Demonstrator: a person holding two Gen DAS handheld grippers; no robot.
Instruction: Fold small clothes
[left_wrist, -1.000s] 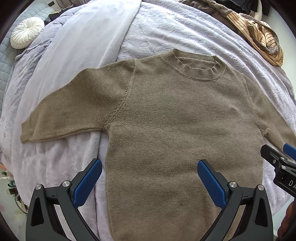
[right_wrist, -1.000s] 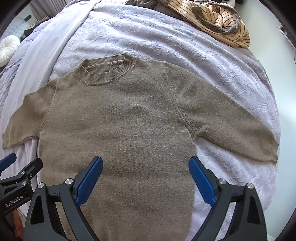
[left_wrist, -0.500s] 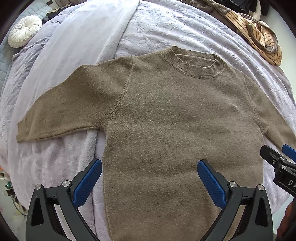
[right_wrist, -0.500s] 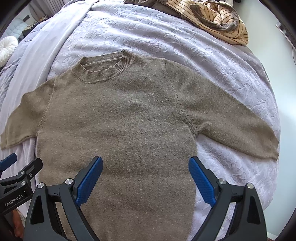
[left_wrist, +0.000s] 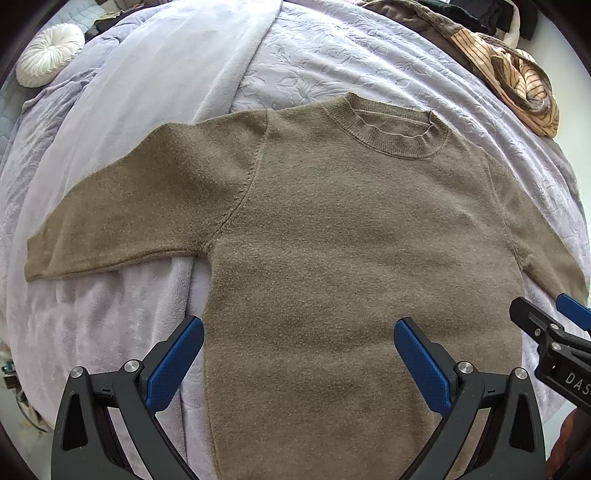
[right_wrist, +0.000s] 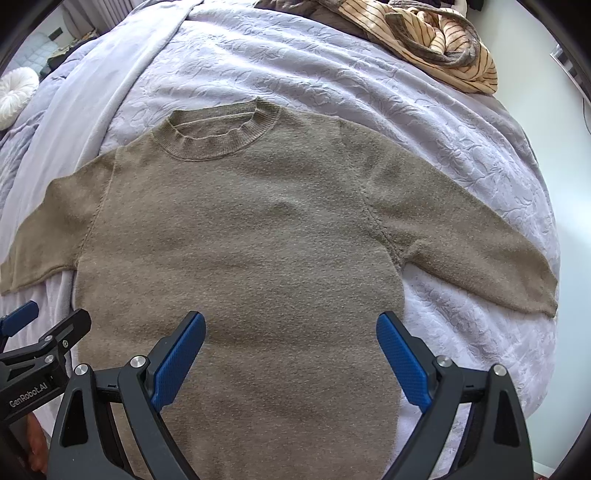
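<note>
An olive-brown knit sweater (left_wrist: 351, 251) (right_wrist: 251, 236) lies flat and face up on the bed, collar away from me, both sleeves spread outward. My left gripper (left_wrist: 298, 347) hovers open over its lower left body, the left pad above the side seam. My right gripper (right_wrist: 291, 341) hovers open over the lower right body, its right pad near the sweater's right edge. Neither holds anything. Each gripper also shows at the edge of the other's view: the right gripper (left_wrist: 554, 332) and the left gripper (right_wrist: 40, 332).
The bed wears a lilac embossed cover (left_wrist: 332, 62) (right_wrist: 332, 74) with a smooth lilac blanket (left_wrist: 155, 85) on the left. A striped tan garment pile (left_wrist: 517, 81) (right_wrist: 436, 44) sits at the far right. A round white cushion (left_wrist: 50, 55) lies far left.
Both views have shifted slightly forward over the sweater; it sits a little lower and larger in frame. The grippers stay open and the sweater has not moved.
</note>
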